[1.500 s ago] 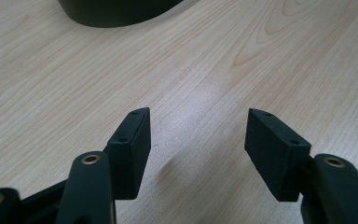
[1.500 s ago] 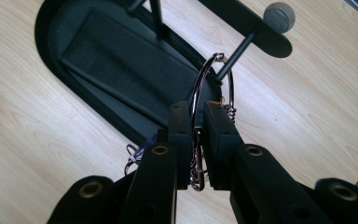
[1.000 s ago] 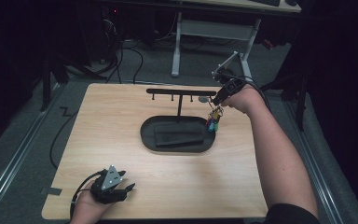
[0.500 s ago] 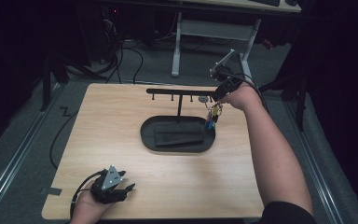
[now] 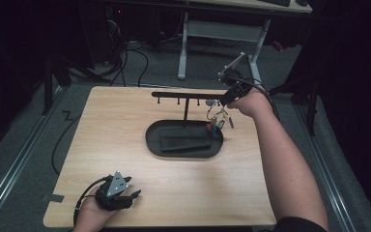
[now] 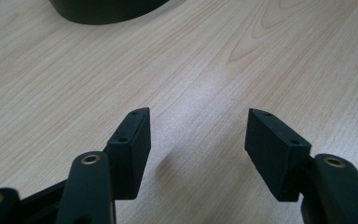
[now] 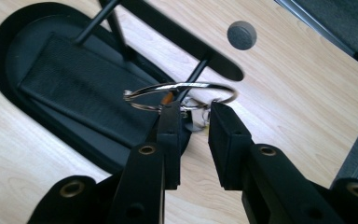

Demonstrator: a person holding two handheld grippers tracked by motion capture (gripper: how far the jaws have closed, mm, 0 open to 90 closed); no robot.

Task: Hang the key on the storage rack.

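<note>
Fingers (image 7: 228,140) of right gripper (image 7: 193,112): parted by a narrow gap, just been opening, pads no longer pressing on anything as far as can be judged. Directly ahead of the fingertips, thin silver metal key ring (image 7: 186,84), looped over the end peg of black T-shaped metal hook stand (image 5: 183,94); small coloured keys and tags (image 5: 218,121) dangling below it. Left fingertip just touching or nearly touching the ring wire; cannot tell which. A few small bits of the bunch inside the gap.

Progress, by judgement: hanging as good as done, ring carried by the peg rather than by the grip. Left to do: widen the gap, back away without snagging the ring, check for a steady hang.

Stand rising from black oval tray base (image 5: 154,140) at mid-tabletop, right end of its crossbar towards the far right corner of light wooden tabletop (image 5: 125,125).

Left gripper (image 5: 121,193) resting near the front left corner, wide open, nothing between its pads, bare wood beneath.
</note>
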